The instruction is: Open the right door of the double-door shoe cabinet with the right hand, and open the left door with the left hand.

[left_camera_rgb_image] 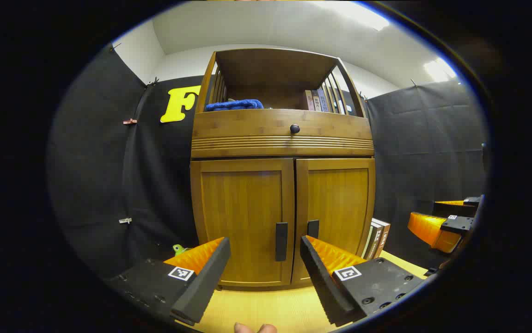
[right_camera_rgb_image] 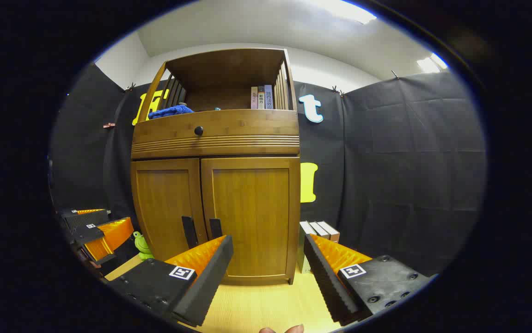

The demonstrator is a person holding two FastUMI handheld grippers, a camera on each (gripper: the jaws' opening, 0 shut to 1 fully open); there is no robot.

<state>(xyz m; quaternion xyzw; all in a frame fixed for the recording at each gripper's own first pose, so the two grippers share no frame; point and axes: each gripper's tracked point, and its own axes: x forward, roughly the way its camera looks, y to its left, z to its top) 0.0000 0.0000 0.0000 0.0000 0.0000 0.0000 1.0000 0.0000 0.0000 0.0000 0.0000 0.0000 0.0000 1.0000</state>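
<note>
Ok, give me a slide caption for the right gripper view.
Open right hand-held gripper faces the closed wooden double-door shoe cabinet, short of its dark handles.

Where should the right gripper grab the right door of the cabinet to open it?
Best guess: the dark upright handle near the right door's inner edge. It is a narrow vertical bar, so the open right gripper should come straight from the front, one finger each side, then pull outward, since the door probably hinges at its outer edge.
</note>
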